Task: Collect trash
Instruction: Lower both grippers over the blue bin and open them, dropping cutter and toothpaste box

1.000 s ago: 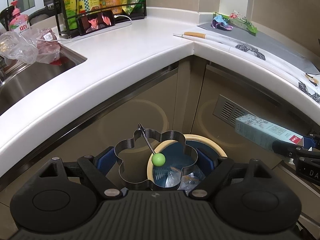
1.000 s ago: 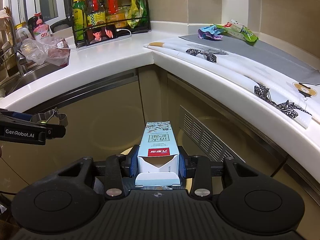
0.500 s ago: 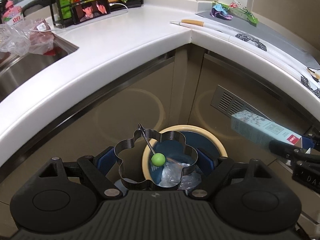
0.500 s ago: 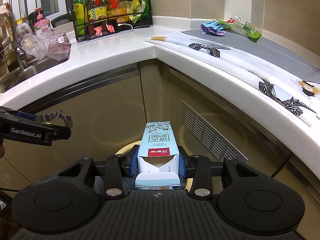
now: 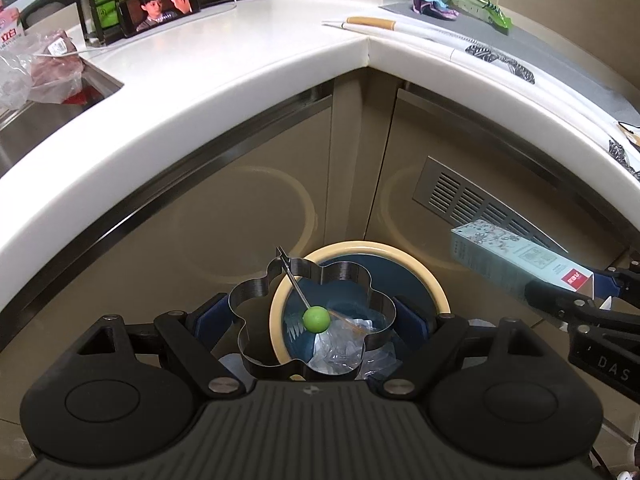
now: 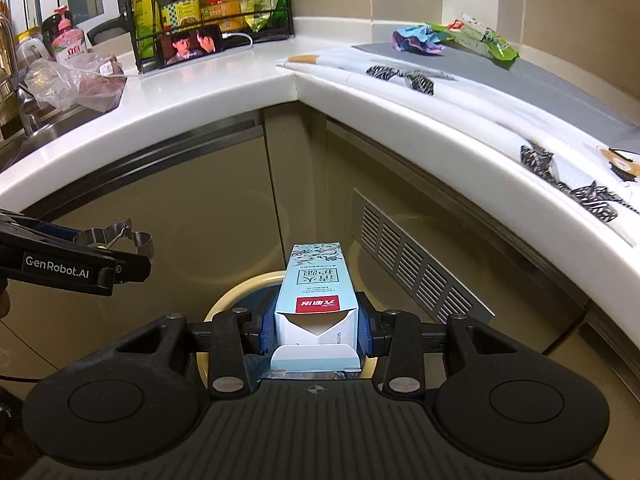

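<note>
Left tool, marked "GenRobot.AI", grips flower mould; right grips carton.

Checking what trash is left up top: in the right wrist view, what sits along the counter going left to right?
Pink soap bottle → plastic bag → phone → purple wrapper → green wrapper

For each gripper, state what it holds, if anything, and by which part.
Left gripper: flower-shaped metal ring mould, clamped across its outer walls. Right gripper: light-blue carton, by its sides near the open end.
</note>
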